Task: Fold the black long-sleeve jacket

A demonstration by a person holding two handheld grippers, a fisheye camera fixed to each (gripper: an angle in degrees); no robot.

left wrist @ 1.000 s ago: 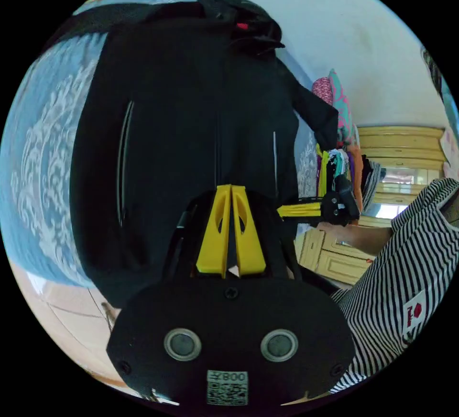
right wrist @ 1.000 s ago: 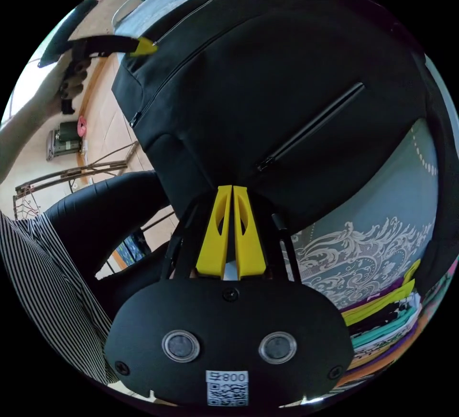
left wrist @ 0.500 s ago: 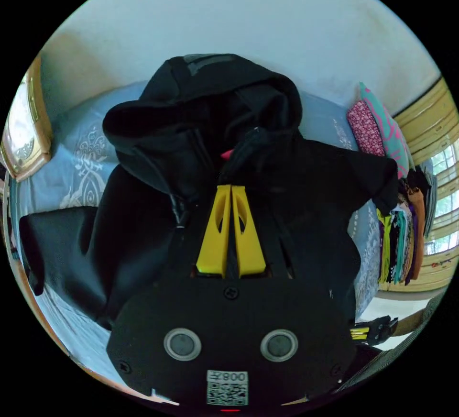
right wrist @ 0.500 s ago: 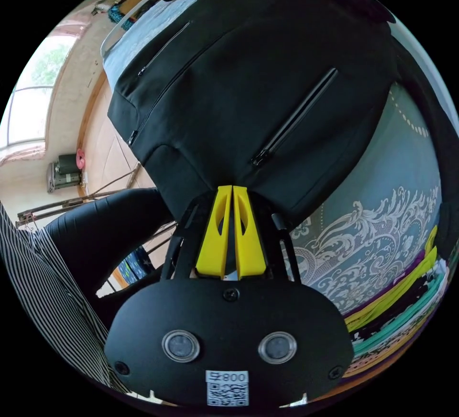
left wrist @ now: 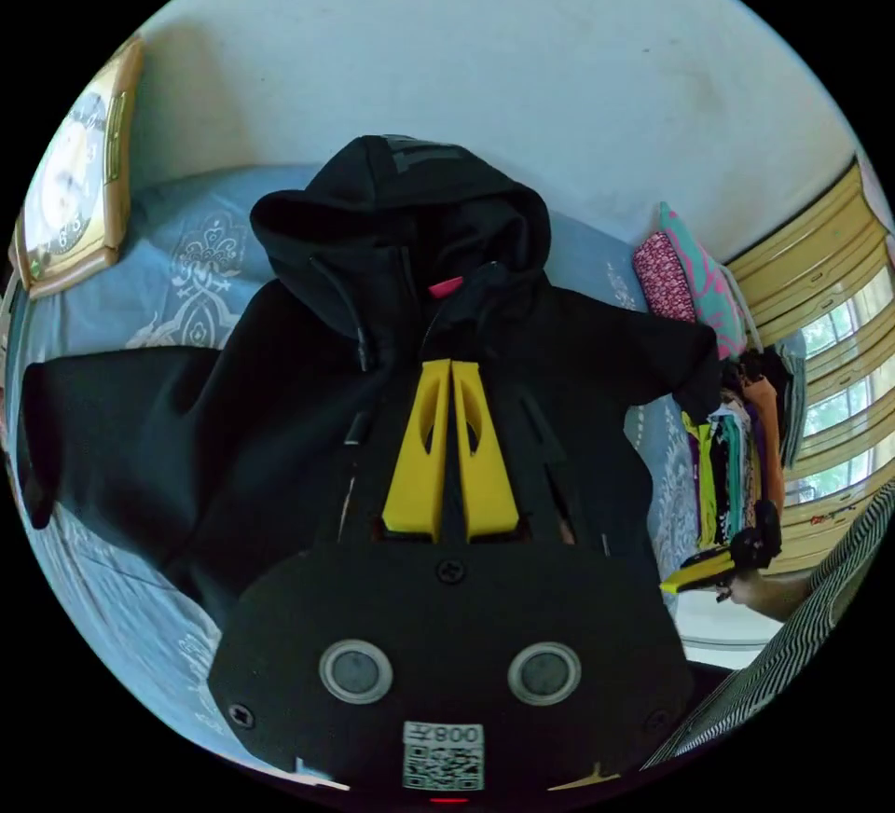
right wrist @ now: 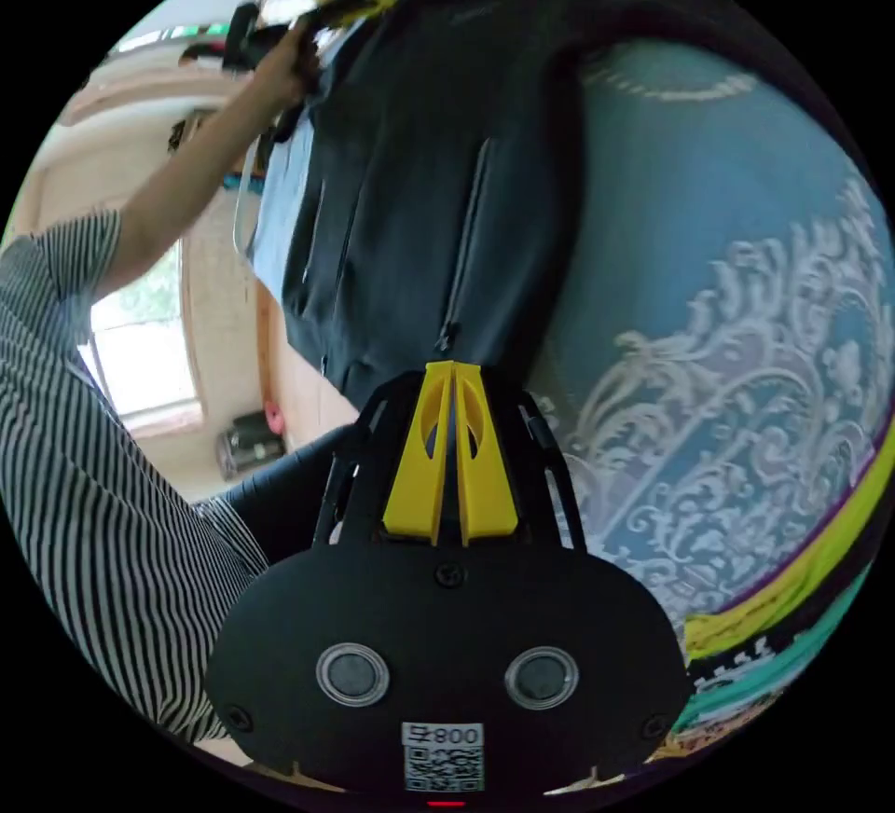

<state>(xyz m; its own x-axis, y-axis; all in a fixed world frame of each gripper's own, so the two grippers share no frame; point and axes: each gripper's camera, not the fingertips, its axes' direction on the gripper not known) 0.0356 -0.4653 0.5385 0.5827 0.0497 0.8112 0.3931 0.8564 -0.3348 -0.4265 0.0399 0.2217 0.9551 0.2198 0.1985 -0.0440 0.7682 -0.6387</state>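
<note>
**Jacket spread flat on the bed, tongs closed near collar and hem**

In the left gripper view, a framed clock [left wrist: 70, 184] is noted at 9 o'clock, leaning at the head of the bed [left wrist: 177, 240]. The black long-sleeve jacket [left wrist: 280, 421] is laid front-up across the patterned blue cover, hood [left wrist: 401, 198] toward 12 o'clock and one sleeve [left wrist: 84, 431] stretched out toward 9 o'clock. This spread is judged to be deliberate: sleeves out and front flat so that fold lines can be set. The left tongs [left wrist: 451, 365] are seen with jaws pressed together at the collar opening, just below the hood. Whether cloth is pinched between them cannot be told; black lies on black there. At 3 o'clock a stack of folded clothes [left wrist: 736, 459] stands against the bed's far side, with pillows [left wrist: 690, 277] above it. At 4 o'clock the right tongs [left wrist: 704, 568] are seen, held in a hand beside a striped sleeve.

In the right gripper view, a striped shirt [right wrist: 84, 496] and a bare arm reach toward 11 o'clock, where the left tongs [right wrist: 359, 6] sit at the jacket's upper end. The jacket [right wrist: 438, 160] runs from 12 o'clock down to centre. The right tongs [right wrist: 452, 367] are closed at the hem edge; a grip on cloth cannot be confirmed. The two ends are judged to be held so the body can be straightened lengthwise. The bedspread [right wrist: 727, 365] is bare from centre to 3 o'clock.
</note>
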